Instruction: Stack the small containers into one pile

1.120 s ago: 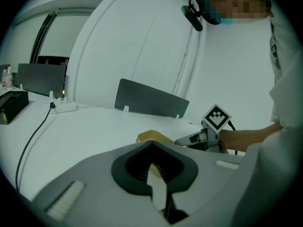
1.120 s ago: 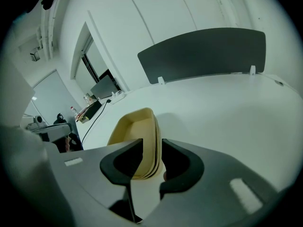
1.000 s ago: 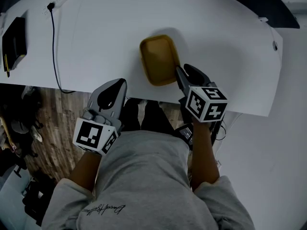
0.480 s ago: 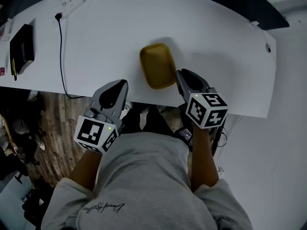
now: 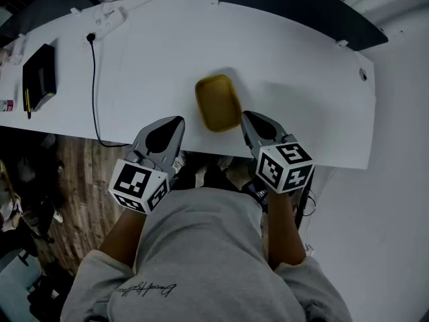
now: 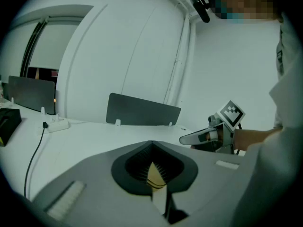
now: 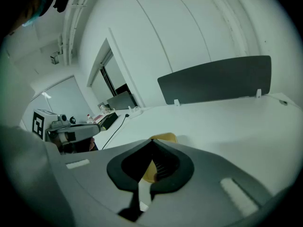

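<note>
One yellow container [image 5: 217, 102] lies open side up on the white table [image 5: 301, 92], close to its near edge. My left gripper [image 5: 177, 121] hovers just left of it, at the table's edge, with its jaws together and nothing in them. To the container's right my right gripper [image 5: 246, 116] is also empty; its jaws have just been closing and now meet. In the left gripper view the left gripper [image 6: 151, 143] frames a sliver of the yellow container [image 6: 155, 174]. In the right gripper view the container [image 7: 163, 137] shows past the right gripper [image 7: 151, 141].
A black box [image 5: 39, 78] lies at the table's far left, with a black cable [image 5: 94, 92] running to a power strip [image 5: 107, 15]. A dark divider panel [image 6: 142, 111] stands along the table's far edge. Wooden floor [image 5: 74, 180] shows below left.
Both grippers have lifted and drawn back from the table toward the person. The right gripper's jaws have closed beside the container, which has stayed in place.
</note>
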